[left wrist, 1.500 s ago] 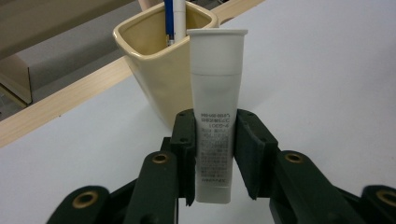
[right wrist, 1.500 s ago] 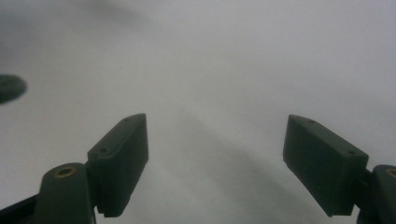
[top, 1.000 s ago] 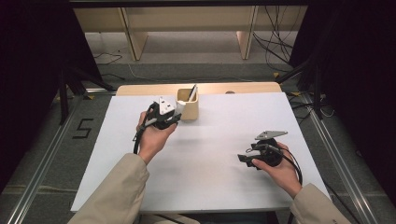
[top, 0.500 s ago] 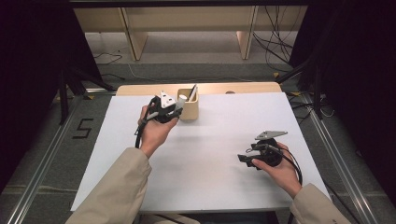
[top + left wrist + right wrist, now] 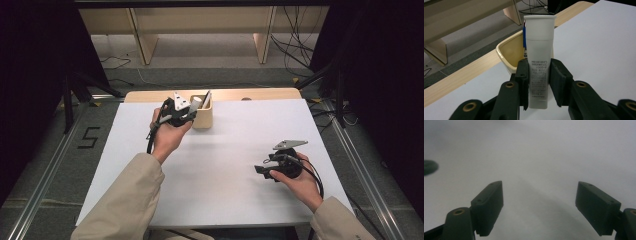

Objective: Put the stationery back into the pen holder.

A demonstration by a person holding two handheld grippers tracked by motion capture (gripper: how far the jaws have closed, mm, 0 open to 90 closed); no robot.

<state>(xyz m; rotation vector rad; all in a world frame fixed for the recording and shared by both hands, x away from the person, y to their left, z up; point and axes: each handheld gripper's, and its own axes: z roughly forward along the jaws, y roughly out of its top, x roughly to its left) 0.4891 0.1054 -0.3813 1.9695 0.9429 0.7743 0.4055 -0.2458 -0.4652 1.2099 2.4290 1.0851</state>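
Note:
My left gripper (image 5: 539,85) is shut on a white tube (image 5: 539,60) with small print on it, cap end away from me. In the high view the left gripper (image 5: 187,112) holds the white tube (image 5: 195,104) right beside a beige box (image 5: 204,117) at the back of the table. A blue and white item (image 5: 524,40) stands inside the beige box (image 5: 509,53), partly hidden behind the tube. My right gripper (image 5: 539,207) is open over the bare white table cover, nothing between its jaws. It rests at the front right, right gripper (image 5: 262,170) pointing left.
A white sheet (image 5: 225,150) covers the table; a strip of bare wood (image 5: 260,94) runs along the far edge. Wooden furniture legs (image 5: 142,42) and cables (image 5: 295,50) lie on the floor beyond. A metal rail (image 5: 45,180) runs along the left side.
My left hand has carried the tube a little up and toward the beige box. The right hand has stayed where it was.

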